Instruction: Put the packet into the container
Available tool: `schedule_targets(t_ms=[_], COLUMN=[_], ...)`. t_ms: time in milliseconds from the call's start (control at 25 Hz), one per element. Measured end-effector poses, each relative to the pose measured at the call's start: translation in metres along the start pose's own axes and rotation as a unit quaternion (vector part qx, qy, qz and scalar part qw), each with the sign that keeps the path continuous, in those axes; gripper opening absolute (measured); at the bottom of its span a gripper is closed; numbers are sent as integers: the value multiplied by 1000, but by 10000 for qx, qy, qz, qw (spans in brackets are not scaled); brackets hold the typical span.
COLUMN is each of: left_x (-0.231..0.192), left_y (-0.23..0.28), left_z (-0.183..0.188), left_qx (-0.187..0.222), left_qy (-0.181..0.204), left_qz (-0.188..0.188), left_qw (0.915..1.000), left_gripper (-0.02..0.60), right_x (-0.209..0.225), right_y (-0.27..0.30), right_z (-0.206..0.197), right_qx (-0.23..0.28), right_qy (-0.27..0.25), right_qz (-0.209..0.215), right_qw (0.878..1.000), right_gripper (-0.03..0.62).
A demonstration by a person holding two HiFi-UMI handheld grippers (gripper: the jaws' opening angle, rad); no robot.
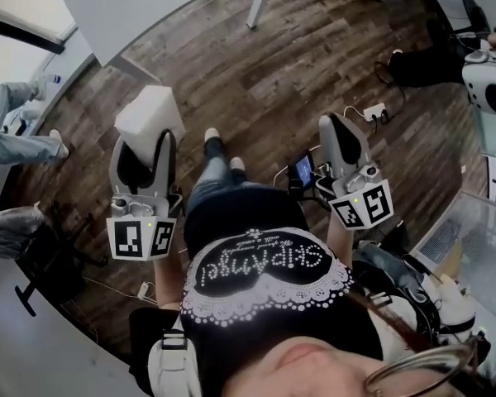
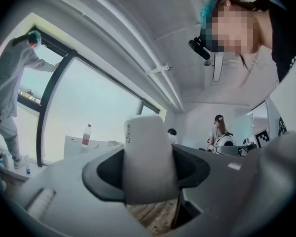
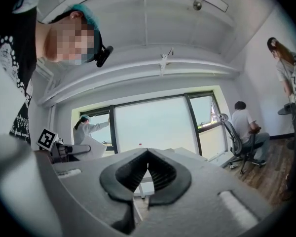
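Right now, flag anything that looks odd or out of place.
The left gripper clamps a white rectangular packet over wooden floor; no container shows in any view. The right gripper is shut, empty.

Packet (image 1: pixel 150 112): the wrapper was smooth and white, faintly satin, with small dark print near one edge. Left tongs (image 1: pixel 146 139) and right tongs (image 3: pixel 148 154): the shells were matt grey plastic, finely grained. Their pads (image 3: pixel 161 174) looked black, ribbed and rubbery. Floor (image 1: pixel 298 64): dark wood planks showed clear grain and low sheen. Table (image 1: pixel 140 7): the top was smooth and white. Shirt (image 1: pixel 256 217): black cloth carried white lace trim.
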State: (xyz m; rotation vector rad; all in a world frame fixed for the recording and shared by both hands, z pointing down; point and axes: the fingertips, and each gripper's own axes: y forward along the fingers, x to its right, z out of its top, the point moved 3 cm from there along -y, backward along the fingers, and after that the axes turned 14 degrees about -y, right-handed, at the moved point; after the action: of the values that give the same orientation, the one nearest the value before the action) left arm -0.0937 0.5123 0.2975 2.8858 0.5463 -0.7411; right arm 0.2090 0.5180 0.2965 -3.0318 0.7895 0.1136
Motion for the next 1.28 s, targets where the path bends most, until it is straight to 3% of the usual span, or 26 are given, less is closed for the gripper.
schedule_targets(t_ms=[320, 1080, 1280], left_x=[-38, -80, -83], left_y=[49, 88, 103], left_z=[36, 60, 59], left_qx=[99, 82, 5], left_qy=[56, 272, 200], left_qz=[-149, -154, -122], left_qw=[9998, 9995, 9997], left_gripper=[268, 270, 269], right_x=[-1, 4, 12], right_y=[80, 134, 150], right_z=[12, 4, 3], right_qx=[17, -18, 20], right_qy=[-64, 38, -195], right_qz=[35, -2, 133], right_qw=[10000, 10000, 9997], right_gripper=[2, 2, 2])
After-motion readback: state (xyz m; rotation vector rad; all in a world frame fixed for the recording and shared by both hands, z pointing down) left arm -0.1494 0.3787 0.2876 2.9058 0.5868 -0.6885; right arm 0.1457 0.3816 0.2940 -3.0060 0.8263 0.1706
